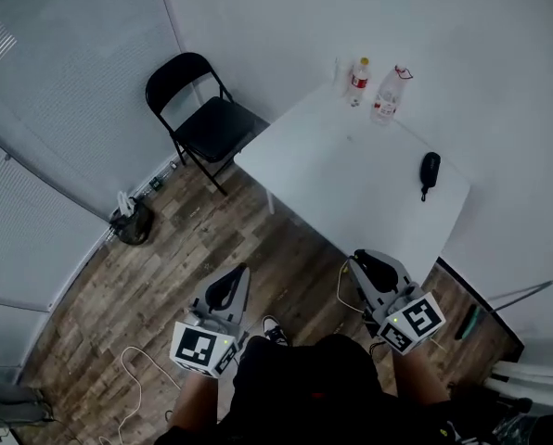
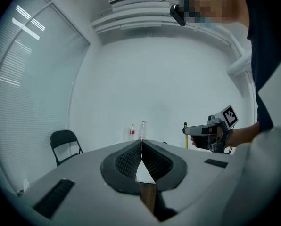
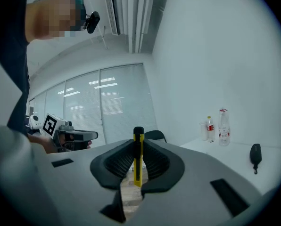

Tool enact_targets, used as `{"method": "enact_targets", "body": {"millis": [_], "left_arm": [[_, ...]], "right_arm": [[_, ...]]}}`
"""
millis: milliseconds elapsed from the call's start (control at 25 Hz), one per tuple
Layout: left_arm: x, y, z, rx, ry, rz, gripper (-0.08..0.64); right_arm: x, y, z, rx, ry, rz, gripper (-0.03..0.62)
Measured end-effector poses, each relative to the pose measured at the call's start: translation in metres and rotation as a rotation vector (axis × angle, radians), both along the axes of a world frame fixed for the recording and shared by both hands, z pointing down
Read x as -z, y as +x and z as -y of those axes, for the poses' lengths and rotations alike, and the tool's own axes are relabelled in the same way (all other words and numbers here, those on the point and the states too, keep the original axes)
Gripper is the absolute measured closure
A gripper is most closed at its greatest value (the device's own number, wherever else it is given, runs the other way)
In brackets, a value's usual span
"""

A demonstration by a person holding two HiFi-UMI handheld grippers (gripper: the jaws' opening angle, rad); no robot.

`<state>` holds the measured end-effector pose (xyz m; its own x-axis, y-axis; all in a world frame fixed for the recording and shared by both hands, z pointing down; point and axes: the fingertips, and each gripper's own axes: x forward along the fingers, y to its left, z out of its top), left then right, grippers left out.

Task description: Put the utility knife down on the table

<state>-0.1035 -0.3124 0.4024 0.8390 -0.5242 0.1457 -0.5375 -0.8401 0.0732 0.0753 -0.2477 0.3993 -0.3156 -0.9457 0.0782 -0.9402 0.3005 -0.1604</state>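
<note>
Utility knife (image 3: 138, 160) upright in right gripper (image 3: 138, 149), jaws clenched on its yellow body, above wood floor (image 1: 193, 239), short of white table (image 1: 351, 179). Left gripper (image 2: 141, 158) alongside, jaws pressed together, nothing between. On table: black device (image 1: 430, 171), then two bottles (image 1: 388, 94) at far corner. Black folding chair (image 1: 207, 109) left of table.

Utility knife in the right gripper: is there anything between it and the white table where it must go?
Nothing visible blocks it. The right gripper holds the utility knife close to the near edge of the table, whose near part is bare. Two bottles stand at the far corner; a black object lies aside.
</note>
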Motion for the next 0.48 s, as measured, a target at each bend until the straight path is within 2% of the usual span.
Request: {"method": "enact_targets", "body": {"millis": [240, 480], "left_arm": [[-0.002, 0.014, 0.044, -0.087, 0.004, -0.011, 0.537], [-0.018, 0.047, 0.060, -0.108, -0.036, 0.020, 0.537]], "right_arm": [[-0.010, 0.011, 0.027, -0.097, -0.038, -0.007, 0.526], [-0.026, 0.051, 0.050, -0.129, -0.069, 0.009, 0.526]]}}
